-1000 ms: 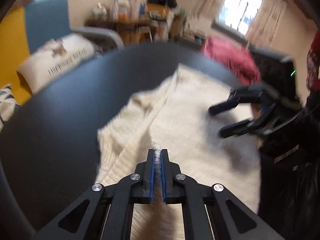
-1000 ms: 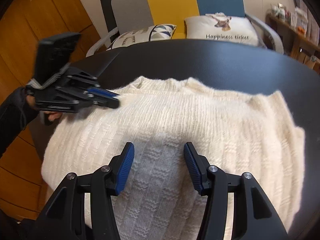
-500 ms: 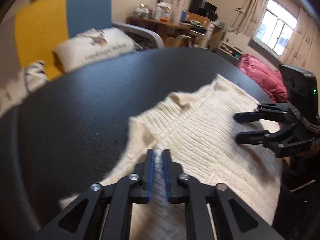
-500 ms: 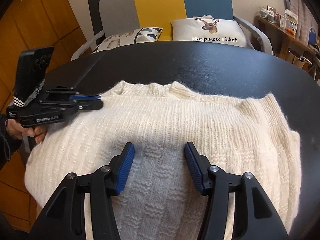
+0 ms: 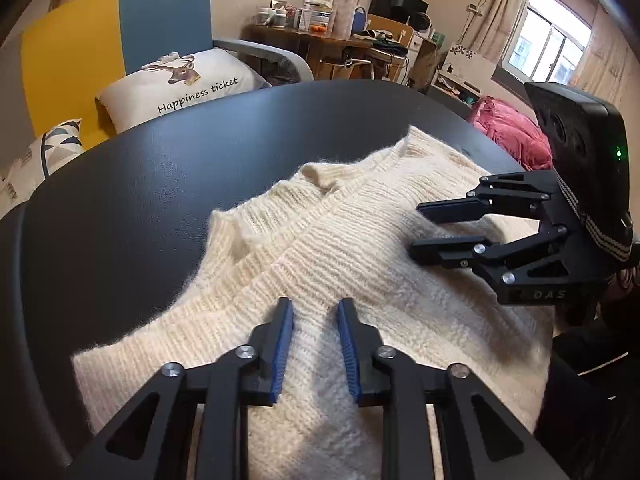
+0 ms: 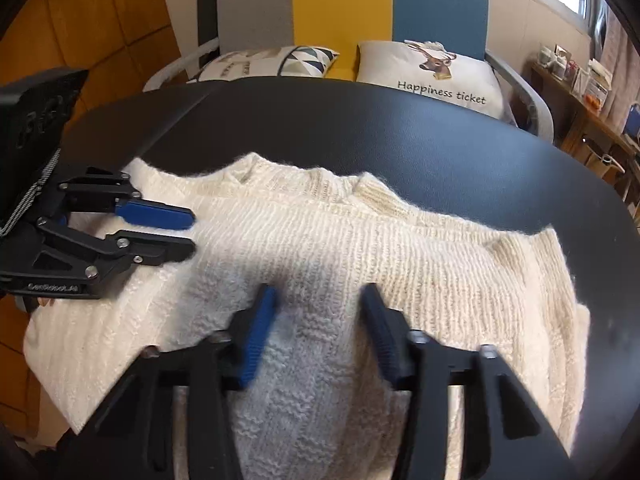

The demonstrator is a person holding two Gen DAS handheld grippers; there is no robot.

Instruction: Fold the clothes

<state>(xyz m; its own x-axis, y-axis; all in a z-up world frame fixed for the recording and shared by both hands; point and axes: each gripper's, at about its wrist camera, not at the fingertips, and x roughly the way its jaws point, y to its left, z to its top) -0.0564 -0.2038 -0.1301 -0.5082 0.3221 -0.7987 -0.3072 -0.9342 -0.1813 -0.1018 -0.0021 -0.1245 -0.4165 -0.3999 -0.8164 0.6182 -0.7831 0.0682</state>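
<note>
The cream ribbed knit sweater lies folded on the round black worktop, bunched toward the near edge, its collar toward the worktop's centre and a doubled layer running across its top. A second ago the left gripper pinched a ridge of the knit; its fingers have just been opening and now stand apart with the fabric lying loose between them, so that hold has been let go. The right gripper has just been closing its fingers, which stood wider half a second ago; they now straddle a strip of knit near the sweater's near edge, though motion blur makes it hard to say whether the blue pads already press on the wool; they look just clear of it. That suggests one fold has been laid down and the right side is taking a fresh hold for the next. Beyond the worktop's far edge sits a white cushion printed with a deer.
</note>
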